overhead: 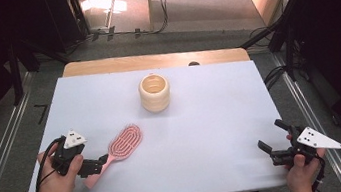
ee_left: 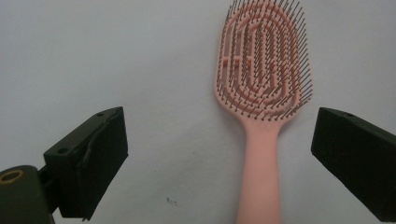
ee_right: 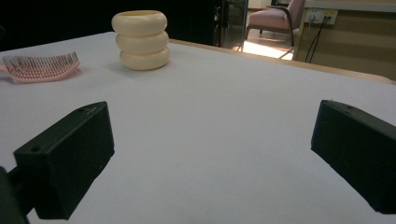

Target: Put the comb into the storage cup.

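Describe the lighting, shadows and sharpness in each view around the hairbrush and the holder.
High view: the white table is evenly lit, dark surroundings, bright sunlit floor beyond; the cream holder casts only a faint shadow. Left gripper view: the pink hairbrush has sharp bristles, a soft shadow along its left side, and blurred jaw edges. Right gripper view: dim, bluish table, near jaws soft, holder and far room reasonably clear.

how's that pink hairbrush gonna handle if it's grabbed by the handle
The pink hairbrush looks like rigid, slotted plastic, so probably stiff and light. Its handle seems smooth and narrow, so it may twist between the left gripper fingers. Lying flat, it should slide, not roll.
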A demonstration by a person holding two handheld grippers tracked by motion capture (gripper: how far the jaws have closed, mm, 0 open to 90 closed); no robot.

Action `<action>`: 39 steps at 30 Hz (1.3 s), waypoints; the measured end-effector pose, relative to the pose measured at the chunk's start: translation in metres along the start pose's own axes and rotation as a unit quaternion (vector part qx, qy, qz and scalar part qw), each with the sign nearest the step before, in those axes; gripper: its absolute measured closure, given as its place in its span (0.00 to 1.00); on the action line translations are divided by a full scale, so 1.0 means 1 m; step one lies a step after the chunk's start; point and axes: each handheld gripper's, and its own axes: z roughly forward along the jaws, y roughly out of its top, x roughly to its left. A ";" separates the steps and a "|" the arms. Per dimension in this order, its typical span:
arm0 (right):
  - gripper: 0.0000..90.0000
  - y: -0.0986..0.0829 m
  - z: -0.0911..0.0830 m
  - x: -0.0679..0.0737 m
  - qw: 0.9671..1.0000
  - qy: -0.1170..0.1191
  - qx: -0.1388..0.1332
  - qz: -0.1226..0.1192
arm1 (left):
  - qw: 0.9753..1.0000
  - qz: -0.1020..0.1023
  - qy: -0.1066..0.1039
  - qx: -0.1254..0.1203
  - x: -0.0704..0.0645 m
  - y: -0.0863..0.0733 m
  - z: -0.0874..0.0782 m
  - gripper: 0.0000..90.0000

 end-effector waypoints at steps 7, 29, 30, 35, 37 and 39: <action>0.00 0.000 0.001 0.000 1.000 -0.001 0.001 -0.002 | 0.999 0.011 0.001 0.037 -0.001 0.002 0.006 0.05; 0.00 0.000 0.001 0.000 1.000 -0.003 0.004 -0.001 | 0.995 0.023 0.001 0.097 -0.010 0.007 0.018 0.17; 0.00 0.000 0.001 0.000 1.000 -0.003 0.004 -0.001 | 0.995 0.025 0.003 0.100 -0.011 0.007 0.019 0.17; 0.00 0.000 0.001 0.000 1.000 -0.003 0.004 -0.001 | 0.993 0.031 -0.003 0.114 -0.016 0.008 0.022 0.28; 0.00 0.000 0.001 0.001 1.000 -0.003 0.004 -0.001 | 0.992 0.036 -0.011 0.121 -0.017 0.008 0.023 0.35; 0.00 0.000 0.001 0.000 1.000 -0.004 0.004 -0.001 | 0.991 0.043 -0.016 0.128 -0.019 0.008 0.025 0.40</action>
